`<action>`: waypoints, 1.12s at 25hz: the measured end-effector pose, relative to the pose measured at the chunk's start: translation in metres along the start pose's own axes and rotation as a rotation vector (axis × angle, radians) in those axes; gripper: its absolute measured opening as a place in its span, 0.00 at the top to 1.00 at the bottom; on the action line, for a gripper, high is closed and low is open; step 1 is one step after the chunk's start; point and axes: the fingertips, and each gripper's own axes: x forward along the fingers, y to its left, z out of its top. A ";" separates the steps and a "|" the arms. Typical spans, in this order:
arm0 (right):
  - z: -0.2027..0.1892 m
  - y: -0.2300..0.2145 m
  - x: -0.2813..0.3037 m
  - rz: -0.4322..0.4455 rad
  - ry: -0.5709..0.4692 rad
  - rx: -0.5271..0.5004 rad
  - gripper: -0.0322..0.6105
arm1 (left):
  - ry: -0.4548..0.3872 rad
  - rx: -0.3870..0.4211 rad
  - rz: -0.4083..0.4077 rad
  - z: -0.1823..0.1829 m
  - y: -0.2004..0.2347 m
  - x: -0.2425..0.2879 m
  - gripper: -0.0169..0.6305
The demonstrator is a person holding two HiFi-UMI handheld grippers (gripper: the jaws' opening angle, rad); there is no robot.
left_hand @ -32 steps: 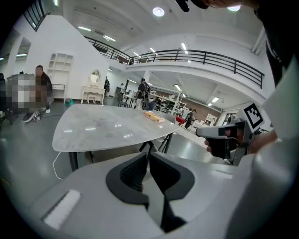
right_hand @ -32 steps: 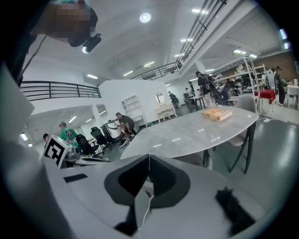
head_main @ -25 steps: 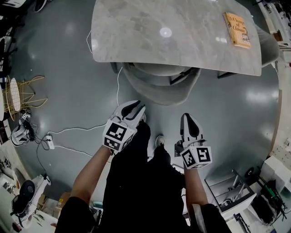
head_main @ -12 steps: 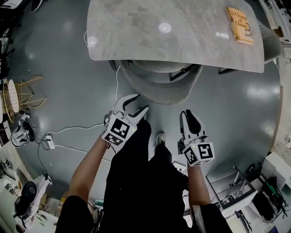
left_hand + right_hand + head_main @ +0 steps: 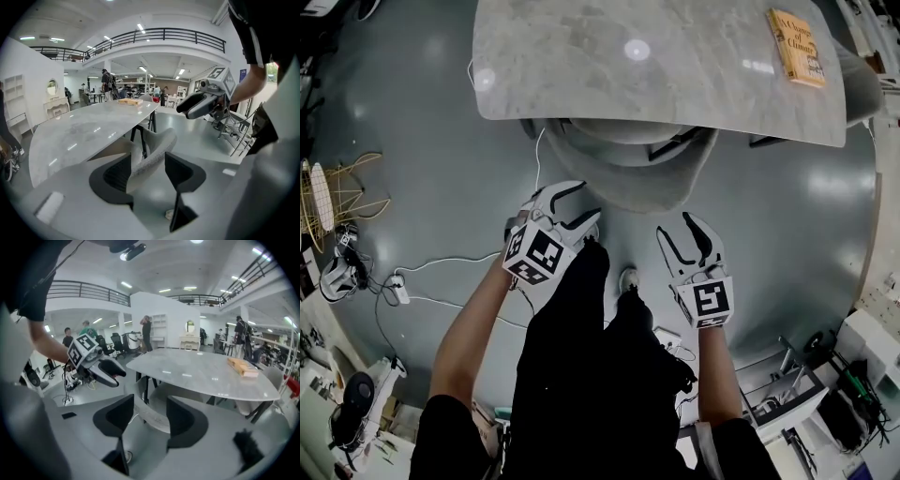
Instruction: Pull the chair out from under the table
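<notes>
A grey shell chair (image 5: 628, 178) stands tucked under the marble table (image 5: 581, 66), with only its curved backrest sticking out towards me. My left gripper (image 5: 574, 206) hangs in the air short of the backrest's left part. Its jaws have just been opening, and nothing is between them. My right gripper (image 5: 682, 236) hovers short of the backrest's right end, jaws also just opening and empty. The left gripper view frames the backrest (image 5: 152, 157) beyond the open jaws, and in the right gripper view the backrest (image 5: 149, 417) likewise shows beyond them. Neither gripper touches the chair.
An orange book (image 5: 794, 47) lies on the table's far right corner. White cables (image 5: 441, 267) and a power strip (image 5: 401, 292) trail over the floor on the left, near a gold wire stool (image 5: 337, 192). Another grey chair (image 5: 862, 89) stands at the table's right end. My legs (image 5: 581, 375) fill the foreground.
Both grippers went from shut to wide open, the left first. Both rolled and sank a little, ending slightly closer to the chair's backrest in the head view.
</notes>
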 end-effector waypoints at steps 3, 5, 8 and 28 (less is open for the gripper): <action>-0.007 0.004 0.009 0.037 0.053 -0.098 0.60 | 0.019 0.052 -0.011 -0.004 0.002 0.004 0.60; -0.014 0.008 0.013 0.067 0.097 -0.164 0.58 | 0.020 0.064 -0.012 -0.004 0.003 0.005 0.60; -0.026 0.010 0.020 0.111 0.161 -0.248 0.57 | 0.013 0.052 -0.013 -0.002 0.004 0.007 0.60; -0.077 0.000 0.065 0.184 0.465 -0.849 0.54 | 0.097 0.260 -0.025 -0.013 0.004 0.023 0.58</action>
